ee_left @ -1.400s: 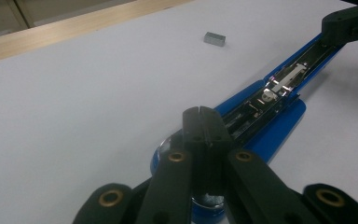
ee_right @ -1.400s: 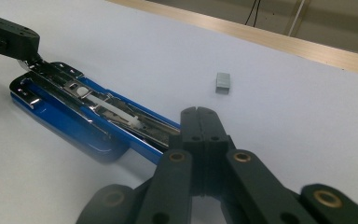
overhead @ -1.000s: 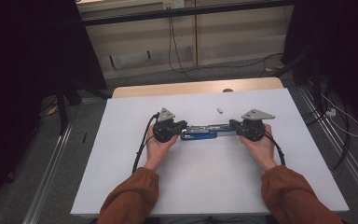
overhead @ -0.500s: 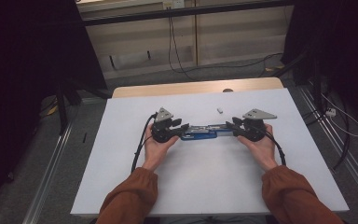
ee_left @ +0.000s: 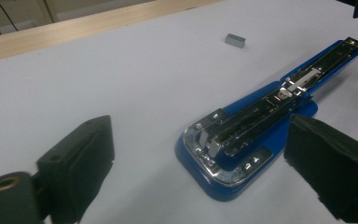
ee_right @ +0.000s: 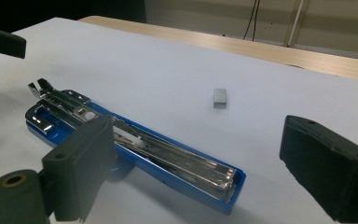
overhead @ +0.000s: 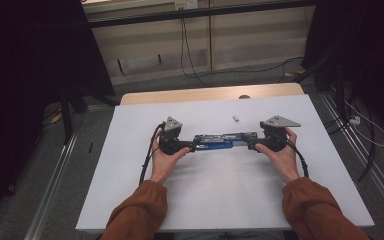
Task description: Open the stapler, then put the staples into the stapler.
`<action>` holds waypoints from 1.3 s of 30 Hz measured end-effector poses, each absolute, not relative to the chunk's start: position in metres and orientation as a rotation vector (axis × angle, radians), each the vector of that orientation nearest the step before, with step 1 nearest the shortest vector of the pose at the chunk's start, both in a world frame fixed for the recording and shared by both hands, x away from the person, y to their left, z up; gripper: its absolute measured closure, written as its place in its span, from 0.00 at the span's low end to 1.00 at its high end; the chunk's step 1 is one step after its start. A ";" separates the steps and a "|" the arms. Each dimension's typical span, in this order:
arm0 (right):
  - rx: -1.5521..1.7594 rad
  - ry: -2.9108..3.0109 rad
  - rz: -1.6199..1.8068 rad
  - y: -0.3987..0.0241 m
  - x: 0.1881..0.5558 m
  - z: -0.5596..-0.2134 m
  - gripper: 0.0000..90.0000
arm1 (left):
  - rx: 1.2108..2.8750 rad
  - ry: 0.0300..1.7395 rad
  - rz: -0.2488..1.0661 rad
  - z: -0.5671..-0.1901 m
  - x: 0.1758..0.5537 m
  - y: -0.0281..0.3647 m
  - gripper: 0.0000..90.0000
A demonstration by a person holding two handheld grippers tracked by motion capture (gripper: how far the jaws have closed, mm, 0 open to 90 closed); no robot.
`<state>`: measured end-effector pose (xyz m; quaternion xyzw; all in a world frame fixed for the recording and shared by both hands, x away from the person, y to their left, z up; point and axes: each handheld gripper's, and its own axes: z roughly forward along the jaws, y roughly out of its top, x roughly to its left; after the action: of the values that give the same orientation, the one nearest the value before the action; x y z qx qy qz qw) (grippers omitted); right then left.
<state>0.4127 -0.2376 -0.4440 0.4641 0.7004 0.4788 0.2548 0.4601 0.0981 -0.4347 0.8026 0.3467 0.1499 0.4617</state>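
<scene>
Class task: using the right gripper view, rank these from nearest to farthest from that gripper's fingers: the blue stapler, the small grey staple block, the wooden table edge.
1. Blue stapler: lying opened out flat, partly behind the left-hand finger.
2. Small grey staple block: alone on the white sheet, beyond the stapler.
3. Wooden table edge: a strip across the far side.

Between my two grippers the way is blocked by the opened blue stapler (overhead: 220,141), which lies flat from 9 to 3 o'clock. At 12 o'clock from it, well apart, I see a small staple block (overhead: 235,118) on the white table (overhead: 130,200). Toward 6 o'clock the surface is free.
</scene>
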 end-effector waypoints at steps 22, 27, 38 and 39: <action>1.221 1.935 1.316 -0.237 0.410 -0.441 0.08 | 1.914 0.836 0.396 -0.426 0.424 0.127 0.06; 1.227 1.926 1.335 -0.236 0.409 -0.440 0.10 | 1.895 0.857 0.400 -0.424 0.418 0.137 0.06; 1.197 1.930 1.251 -0.238 0.415 -0.436 0.11 | 1.895 0.842 0.421 -0.423 0.395 0.156 0.06; 1.208 1.929 1.273 -0.239 0.416 -0.435 0.12 | 1.892 0.836 0.419 -0.424 0.392 0.159 0.06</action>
<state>0.4162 -0.2393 -0.4354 0.4469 0.7136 0.4707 0.2637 0.3920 0.1594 -0.4238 0.7800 0.3445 0.1727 0.4931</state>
